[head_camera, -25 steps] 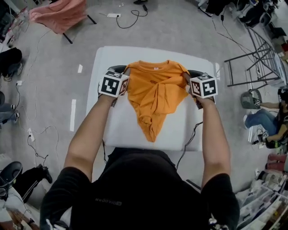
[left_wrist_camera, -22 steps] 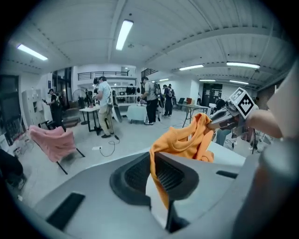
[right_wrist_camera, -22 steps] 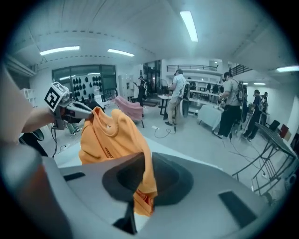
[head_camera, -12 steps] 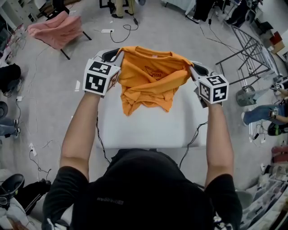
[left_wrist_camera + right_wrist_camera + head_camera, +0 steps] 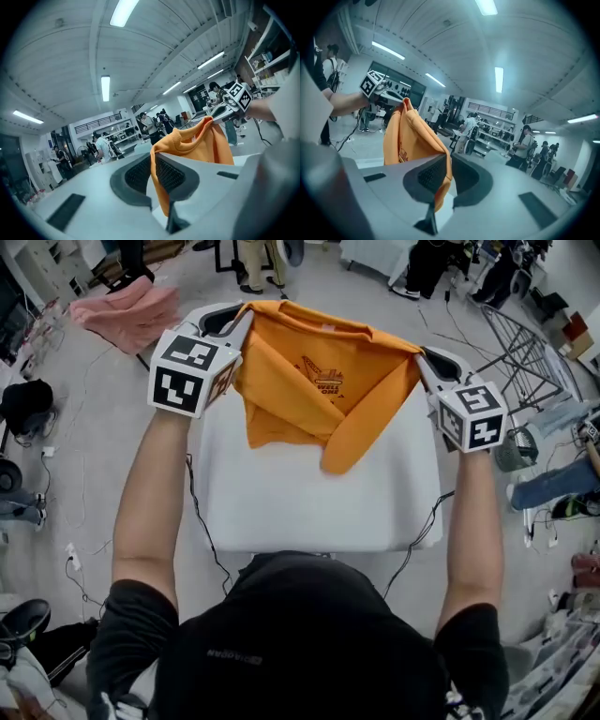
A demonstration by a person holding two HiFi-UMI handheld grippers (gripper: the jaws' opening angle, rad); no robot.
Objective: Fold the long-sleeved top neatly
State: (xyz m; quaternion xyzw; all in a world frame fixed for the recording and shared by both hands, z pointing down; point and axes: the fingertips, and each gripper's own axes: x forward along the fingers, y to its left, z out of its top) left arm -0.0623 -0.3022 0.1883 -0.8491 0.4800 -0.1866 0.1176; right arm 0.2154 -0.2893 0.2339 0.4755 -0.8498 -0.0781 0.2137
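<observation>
Holding the top (image 5: 314, 381) up above the table (image 5: 309, 512), we've got it pinched at both shoulders. The left gripper (image 5: 242, 311) sits at the garment's left-hand corner in the head view. Its jaws are narrow and clamped on an edge of orange cloth that runs out between the pads toward the other hand. The right gripper (image 5: 424, 356) bites the opposite corner. Its jaws have just eased apart a touch, yet cloth sits between them and the pads press on it. Between the two the collar (image 5: 323, 329) stretches across, the printed front faces us, and the body hangs bunched, one loose flap (image 5: 352, 442) dangling lowest over the table's far half. Whether it brushes the surface we can't tell.
</observation>
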